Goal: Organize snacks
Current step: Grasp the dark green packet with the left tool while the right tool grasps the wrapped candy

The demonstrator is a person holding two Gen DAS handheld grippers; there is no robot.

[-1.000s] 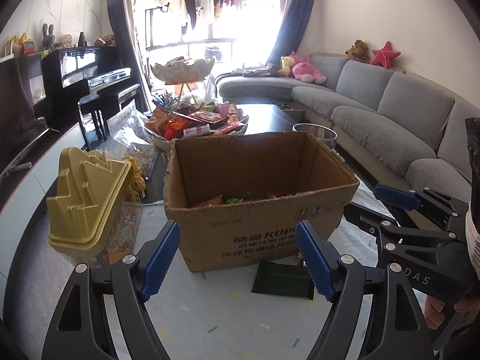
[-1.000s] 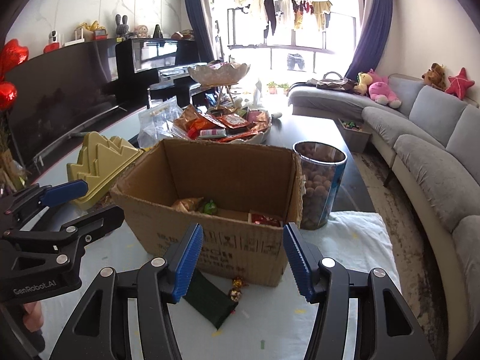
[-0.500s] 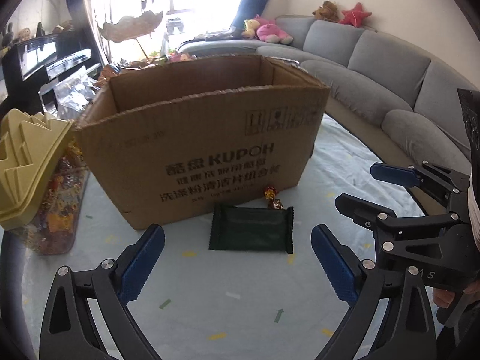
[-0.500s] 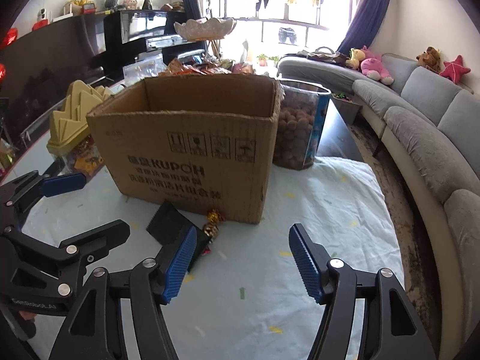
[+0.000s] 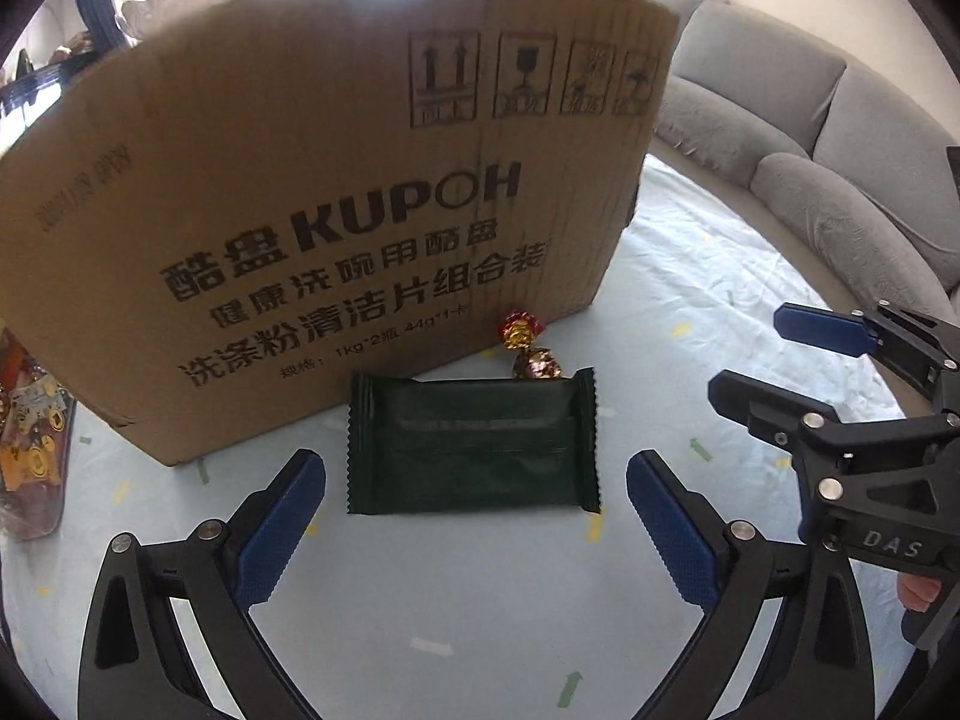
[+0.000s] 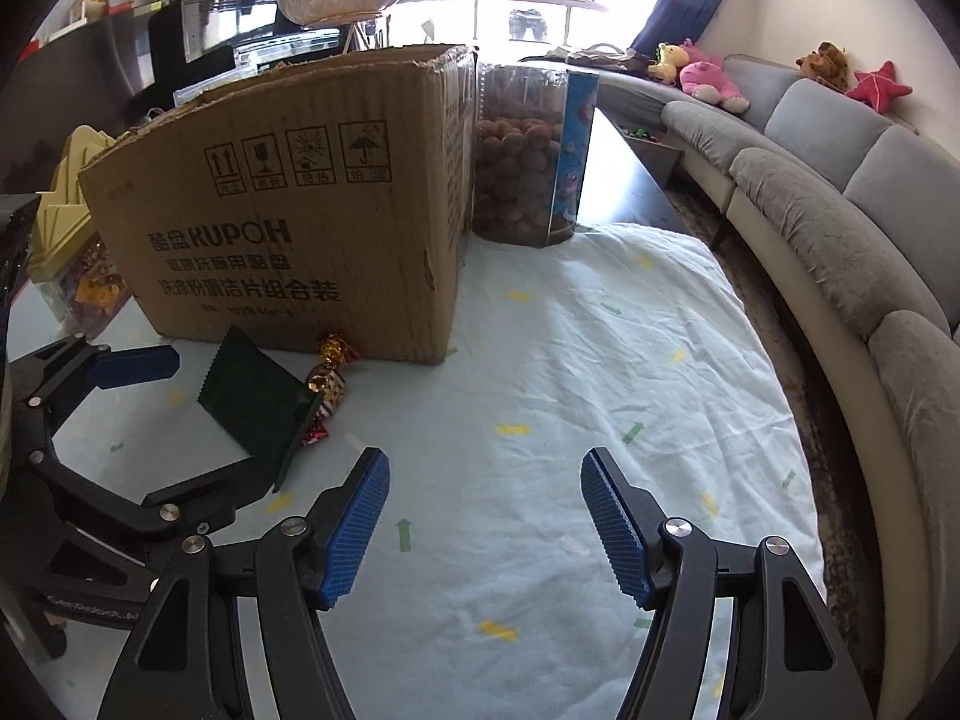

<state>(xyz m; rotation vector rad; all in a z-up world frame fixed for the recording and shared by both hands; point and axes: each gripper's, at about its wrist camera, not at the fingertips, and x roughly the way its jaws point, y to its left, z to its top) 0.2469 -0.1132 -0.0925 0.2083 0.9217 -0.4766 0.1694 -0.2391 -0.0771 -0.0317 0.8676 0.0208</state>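
A dark green snack packet (image 5: 471, 441) lies flat on the pale cloth in front of a cardboard box (image 5: 336, 192). A foil-wrapped candy (image 5: 528, 348) lies between packet and box. My left gripper (image 5: 477, 525) is open and low over the cloth, its fingers just short of the packet's two ends. My right gripper (image 6: 483, 519) is open and empty, over bare cloth to the right of the packet (image 6: 255, 402), the candy (image 6: 327, 381) and the box (image 6: 300, 210). The right gripper also shows at the right of the left wrist view (image 5: 780, 357).
A clear tub of brown round snacks (image 6: 528, 156) stands behind the box's right corner. A yellow-lidded jar of wrapped sweets (image 6: 72, 240) stands left of the box. A grey sofa (image 6: 840, 180) curves along the right past the table edge.
Both grippers have dropped from above the box to just over the cloth. The left one has closed in on the green packet. Both stay open.
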